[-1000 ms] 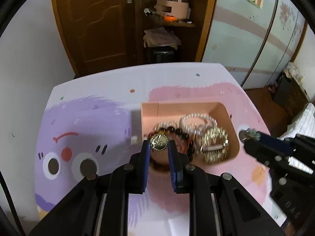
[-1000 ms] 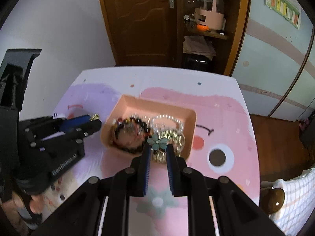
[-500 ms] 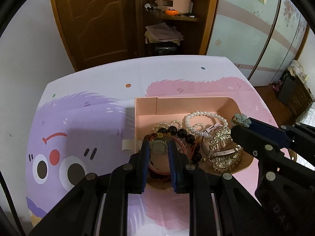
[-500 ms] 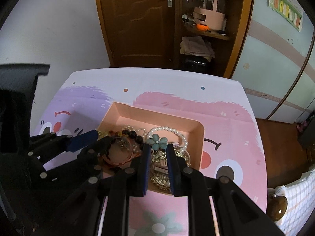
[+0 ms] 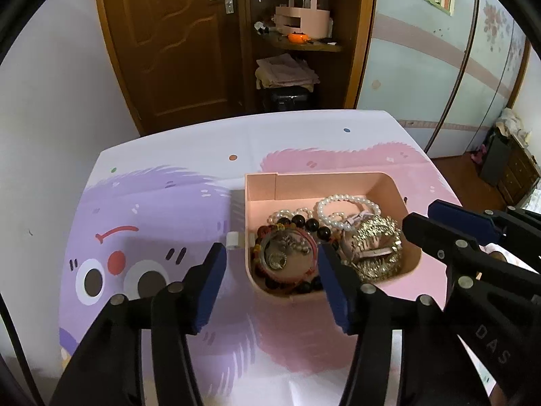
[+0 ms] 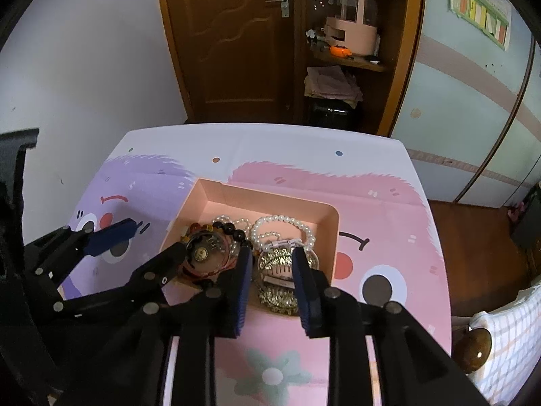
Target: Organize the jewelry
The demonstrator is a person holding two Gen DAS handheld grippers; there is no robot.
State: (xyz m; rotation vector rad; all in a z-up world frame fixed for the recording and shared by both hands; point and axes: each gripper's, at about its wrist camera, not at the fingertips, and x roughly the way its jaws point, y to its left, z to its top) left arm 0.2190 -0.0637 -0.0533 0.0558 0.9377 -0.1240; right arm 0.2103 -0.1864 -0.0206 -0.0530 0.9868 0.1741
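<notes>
Left wrist view is showing the left claw (image 5: pixel 268 282) spread and empty over the pink tray (image 5: pixel 410 264) on the table (image 5: pixel 162 203), the right claw (image 6: pixel 272 282) likewise; withdrawing fingers risk snagging the tangled bracelets (image 5: pixel 287 253).

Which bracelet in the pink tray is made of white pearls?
The white pearl bracelet toward the far side of the pink tray. The dark bead bracelet nearer the left gripper has black and amber beads.

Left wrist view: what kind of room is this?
Likely a home bedroom: a wooden door, sliding wardrobe panels, and a cartoon-print tablecloth under the pink jewelry tray.
</notes>
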